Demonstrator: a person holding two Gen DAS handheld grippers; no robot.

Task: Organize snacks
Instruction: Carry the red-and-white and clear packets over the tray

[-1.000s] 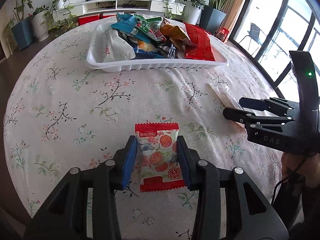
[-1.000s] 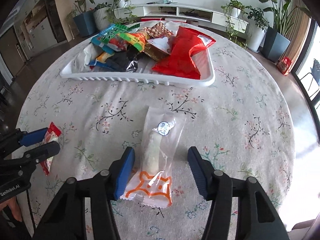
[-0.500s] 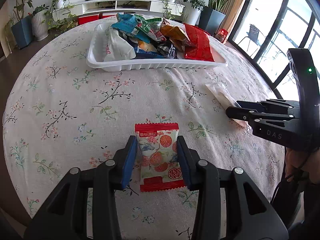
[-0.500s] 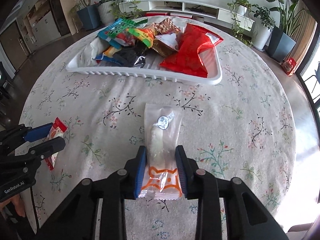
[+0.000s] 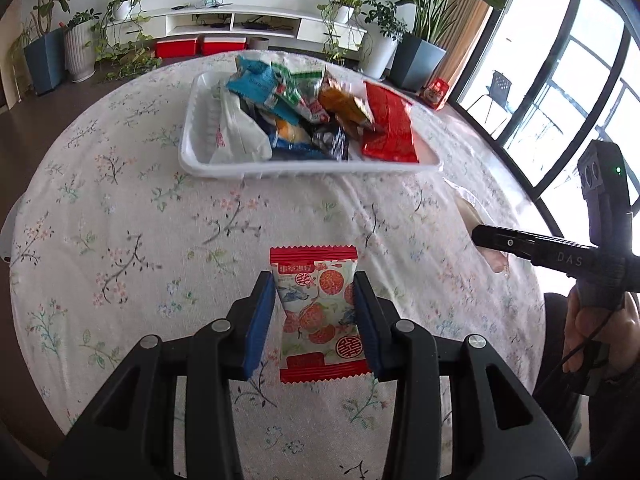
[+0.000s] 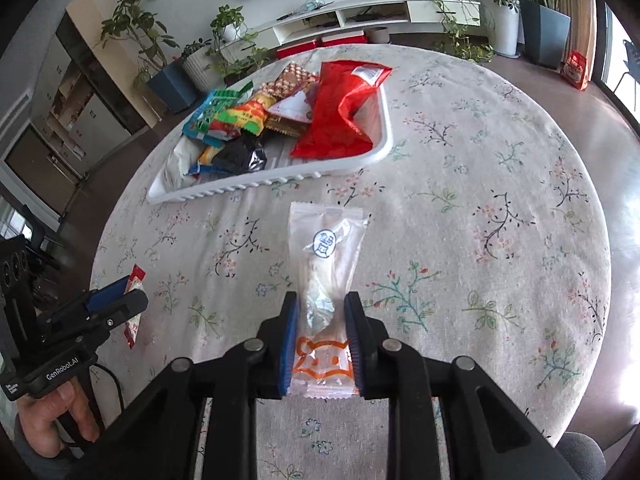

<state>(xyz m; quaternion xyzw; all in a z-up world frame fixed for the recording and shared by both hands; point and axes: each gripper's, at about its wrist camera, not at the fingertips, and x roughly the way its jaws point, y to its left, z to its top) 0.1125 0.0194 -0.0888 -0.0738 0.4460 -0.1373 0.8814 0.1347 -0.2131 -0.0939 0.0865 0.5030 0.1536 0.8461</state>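
Note:
A red-and-white candy packet point(image 5: 320, 320) sits between the blue pads of my left gripper point(image 5: 314, 280), which is shut on its two sides just above the floral tablecloth. My right gripper point(image 6: 321, 300) has its jaws closing, and the pads press on the lower part of a long clear snack packet point(image 6: 328, 240) with an orange print. That packet sticks out forward past the fingertips. Beyond both grippers stands a white tray point(image 6: 260, 186) piled with several snack bags. The left wrist view shows the same tray point(image 5: 280, 170) and, at its right edge, the right gripper point(image 5: 476, 236).
The round table's edge curves close on all sides. Potted plants point(image 5: 416, 56), a white TV shelf point(image 5: 240, 24) and red boxes point(image 5: 176, 46) stand beyond it, with tall windows to the right. A person's hand point(image 6: 52, 420) holds the left gripper's handle.
The right gripper's jaws went from wide apart to pressing on the clear packet, then it rose and rolled with the packet. The left gripper kept its hold on the red-and-white packet.

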